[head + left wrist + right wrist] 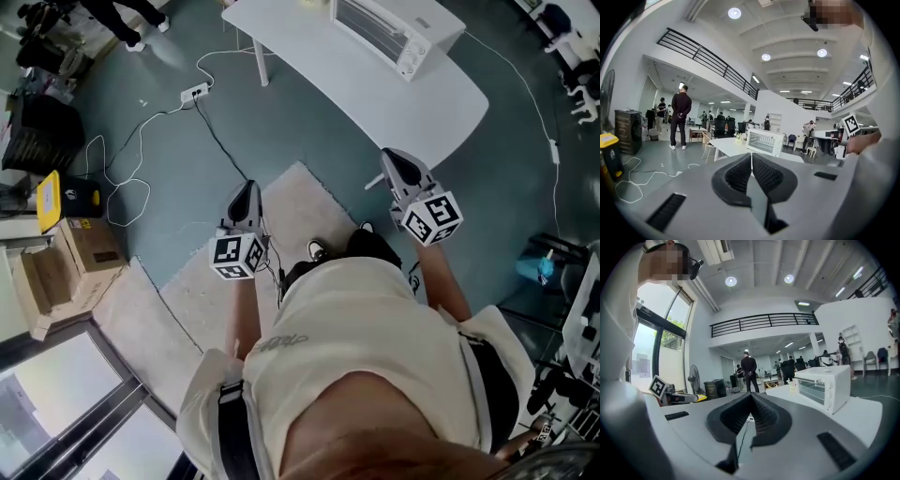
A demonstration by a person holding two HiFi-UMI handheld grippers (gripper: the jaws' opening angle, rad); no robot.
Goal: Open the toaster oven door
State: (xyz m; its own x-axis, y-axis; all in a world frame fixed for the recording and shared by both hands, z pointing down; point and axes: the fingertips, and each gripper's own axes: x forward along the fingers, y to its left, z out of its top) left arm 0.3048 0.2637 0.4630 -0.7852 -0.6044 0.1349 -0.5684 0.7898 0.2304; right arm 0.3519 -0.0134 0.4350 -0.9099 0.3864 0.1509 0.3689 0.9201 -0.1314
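Standing on a pale rug on the blue-grey floor, short of the white worktop. Holding both forearms bent and out ahead of the waist, one claw in each hand, marker cubes nearest the body and tips aimed forward toward the worktop. Carrying the left claw further back, near the rug's left edge. Carrying the right claw further forward, tip close to the worktop's near edge in the head view without touching it.

Showing, in the left gripper view, ribbed black pads pressed together along one seam, with nothing caught between. Showing the same in the right gripper view: pads meeting at the tip, empty, with only a thin slit lower down.

Pointing both claws roughly level, with the toaster oven ahead of each and well apart from both. Found at the far side of the worktop: white, glass door shut and upright, knobs beside the door.

Lying on the floor to the left: a power strip with white cables, and further left a cardboard box. Standing in the background of both gripper views: a person in dark clothes, back turned.
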